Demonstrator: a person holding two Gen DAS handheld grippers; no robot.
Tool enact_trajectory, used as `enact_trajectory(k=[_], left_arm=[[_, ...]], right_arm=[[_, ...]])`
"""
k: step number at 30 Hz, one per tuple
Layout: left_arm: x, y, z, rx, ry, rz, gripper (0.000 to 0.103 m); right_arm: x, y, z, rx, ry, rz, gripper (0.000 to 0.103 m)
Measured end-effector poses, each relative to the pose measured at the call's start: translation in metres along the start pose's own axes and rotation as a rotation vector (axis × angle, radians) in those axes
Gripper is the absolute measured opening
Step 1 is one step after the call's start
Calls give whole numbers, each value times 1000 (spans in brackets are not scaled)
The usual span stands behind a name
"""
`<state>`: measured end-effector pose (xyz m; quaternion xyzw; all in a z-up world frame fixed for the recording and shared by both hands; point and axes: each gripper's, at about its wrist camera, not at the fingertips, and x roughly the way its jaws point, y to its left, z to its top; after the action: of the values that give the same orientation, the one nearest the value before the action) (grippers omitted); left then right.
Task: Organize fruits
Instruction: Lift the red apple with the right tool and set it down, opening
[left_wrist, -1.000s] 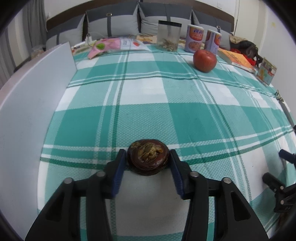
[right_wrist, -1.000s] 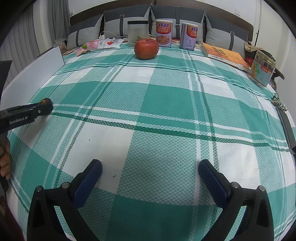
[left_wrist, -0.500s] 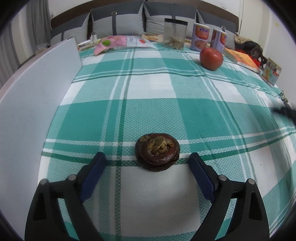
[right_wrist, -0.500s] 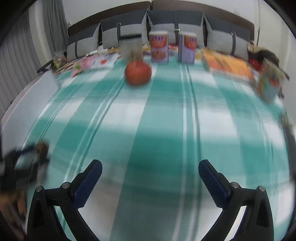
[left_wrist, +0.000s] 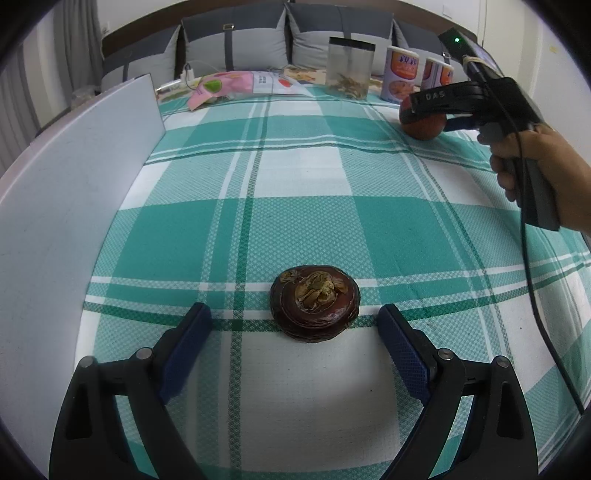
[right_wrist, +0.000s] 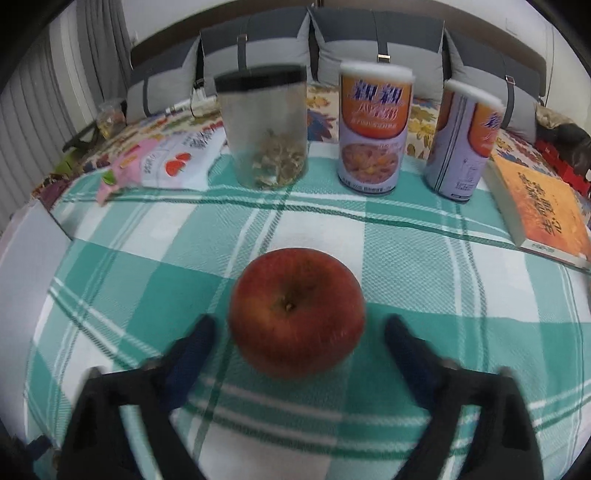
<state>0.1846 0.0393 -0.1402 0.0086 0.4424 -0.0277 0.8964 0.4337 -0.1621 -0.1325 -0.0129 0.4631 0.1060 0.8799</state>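
Right claw closing around apple, pads apparently not touching (blurred); left claw apart, mangosteen free on the bed.

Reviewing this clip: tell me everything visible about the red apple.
The apple is round, red with orange-yellow streaks, its skin smooth and whole. It sits upright on the green-and-white checked cloth, stem dimple facing up. The right gripper straddles it with jaws closing, pads not yet touching. Cans and a jar stand behind it.
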Motion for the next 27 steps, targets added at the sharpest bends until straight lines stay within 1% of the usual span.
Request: enact_trajectory(k=[1,4,7,10,12,14,16,17,19,21,22,23,24,25,27], left_arm=[[0,0,0,0,0,0,93],[0,0,0,0,0,1,93],[0,0,0,0,0,0,94],[0,0,0,1,0,0,94],[0,0,0,1,0,0,94],[0,0,0,1,0,0,94],[0,0,0,1,0,1,94],[0,0,0,1,0,1,94],[0,0,0,1,0,1,94],[0,-1,0,1,0,0,94],[0,-1,0,1,0,0,94],[0,-1,0,1,0,1,94],[0,-1,0,1,0,1,94],[0,-1,0,1,0,1,94],[0,-1,0,1,0,1,94]], right_arm=[[1,0,1,5,-4,13,69],[-5,-3,-5,9,-6,12,69],[-26,-4,-25,10,1,41,69],[-60,-2,-58,-11,10,48,69],[-86,1,-89,-11,33,56,69],[-110,6,-123,8,65,55,69],[-128,8,-153,42,77,57,69],[-139,11,-174,61,78,55,69],[-148,18,-201,80,77,28,69],[-156,23,-214,76,26,-10,70],[-158,25,-217,71,12,-27,76],[-157,28,-220,69,10,-51,87],[-154,29,-222,70,11,-59,92],[-151,30,-224,69,13,-59,94],[-145,32,-229,55,16,-63,94]])
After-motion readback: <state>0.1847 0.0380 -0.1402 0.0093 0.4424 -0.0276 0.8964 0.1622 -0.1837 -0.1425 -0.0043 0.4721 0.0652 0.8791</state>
